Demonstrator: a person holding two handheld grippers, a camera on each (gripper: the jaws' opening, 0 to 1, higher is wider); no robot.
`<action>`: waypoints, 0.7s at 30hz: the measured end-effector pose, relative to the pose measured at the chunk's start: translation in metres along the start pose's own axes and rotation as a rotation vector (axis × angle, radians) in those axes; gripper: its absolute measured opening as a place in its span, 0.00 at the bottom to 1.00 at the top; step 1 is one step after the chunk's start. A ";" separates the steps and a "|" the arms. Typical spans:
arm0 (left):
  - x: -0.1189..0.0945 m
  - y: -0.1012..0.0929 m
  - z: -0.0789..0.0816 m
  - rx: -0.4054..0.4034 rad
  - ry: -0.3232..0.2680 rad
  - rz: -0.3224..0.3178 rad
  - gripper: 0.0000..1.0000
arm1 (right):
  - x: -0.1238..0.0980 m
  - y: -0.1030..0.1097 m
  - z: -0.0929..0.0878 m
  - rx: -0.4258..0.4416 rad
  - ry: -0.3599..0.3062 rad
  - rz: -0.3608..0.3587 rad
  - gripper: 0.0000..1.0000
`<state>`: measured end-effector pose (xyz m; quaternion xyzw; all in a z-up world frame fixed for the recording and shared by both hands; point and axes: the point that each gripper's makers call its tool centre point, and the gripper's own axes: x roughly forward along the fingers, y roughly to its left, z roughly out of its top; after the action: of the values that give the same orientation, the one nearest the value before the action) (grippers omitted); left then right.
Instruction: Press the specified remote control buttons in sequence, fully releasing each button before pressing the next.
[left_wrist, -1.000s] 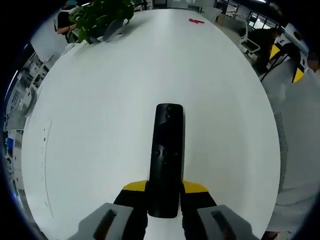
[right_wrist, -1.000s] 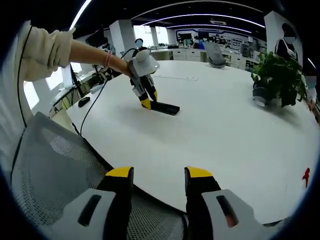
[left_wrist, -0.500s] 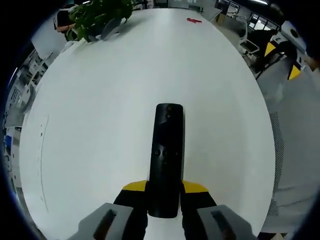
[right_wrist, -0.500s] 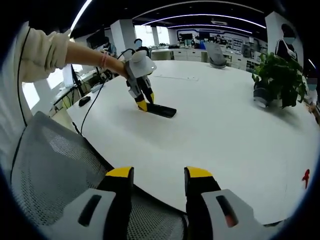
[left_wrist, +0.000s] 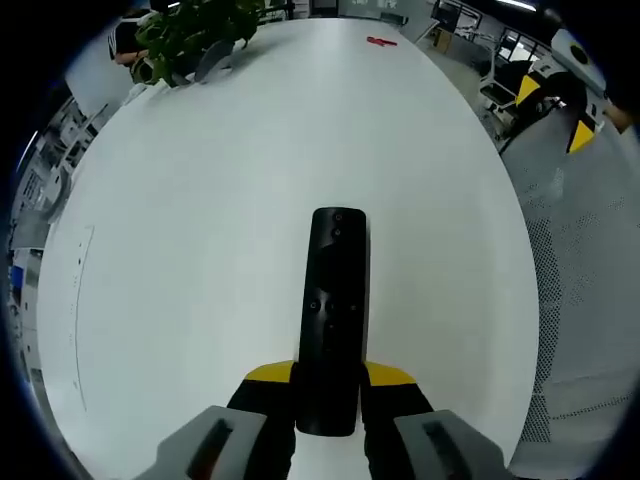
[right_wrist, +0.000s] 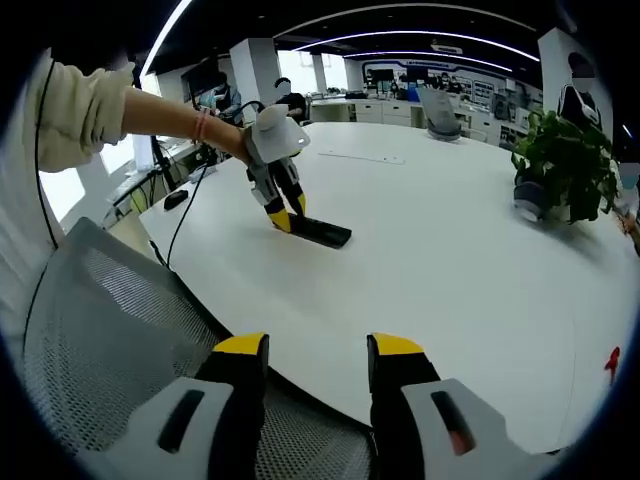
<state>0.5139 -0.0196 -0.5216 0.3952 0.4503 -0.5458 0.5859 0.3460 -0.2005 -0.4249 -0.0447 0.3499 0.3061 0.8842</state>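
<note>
Left gripper (left_wrist: 327, 385) clamped on near end of black remote control (left_wrist: 333, 315); remote lies flat on white round table (left_wrist: 200, 200), pointing toward 12 o'clock in left gripper view. Right gripper (right_wrist: 305, 355) jaws parted, holding nothing, over mesh chair back (right_wrist: 100, 330) at table edge. Potted plant (right_wrist: 560, 170) at 2 o'clock in right gripper view.

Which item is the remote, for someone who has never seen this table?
Start at the big white oval table. On the side away from the potted green plant, the left gripper is clamped on one end of a slim black bar-shaped remote control. It is the lone dark, flat object there, with small buttons on top.
</note>
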 end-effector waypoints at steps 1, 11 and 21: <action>0.000 -0.003 -0.001 -0.002 0.001 -0.003 0.24 | 0.000 0.000 0.000 -0.003 -0.001 0.001 0.40; -0.003 -0.031 -0.010 -0.008 0.007 -0.012 0.24 | -0.001 0.003 0.003 -0.016 -0.011 0.009 0.39; -0.004 -0.057 -0.017 -0.025 -0.006 -0.013 0.24 | -0.001 0.003 0.003 -0.017 -0.019 0.005 0.39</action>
<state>0.4554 -0.0078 -0.5209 0.3832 0.4581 -0.5449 0.5886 0.3459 -0.1980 -0.4213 -0.0486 0.3391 0.3119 0.8862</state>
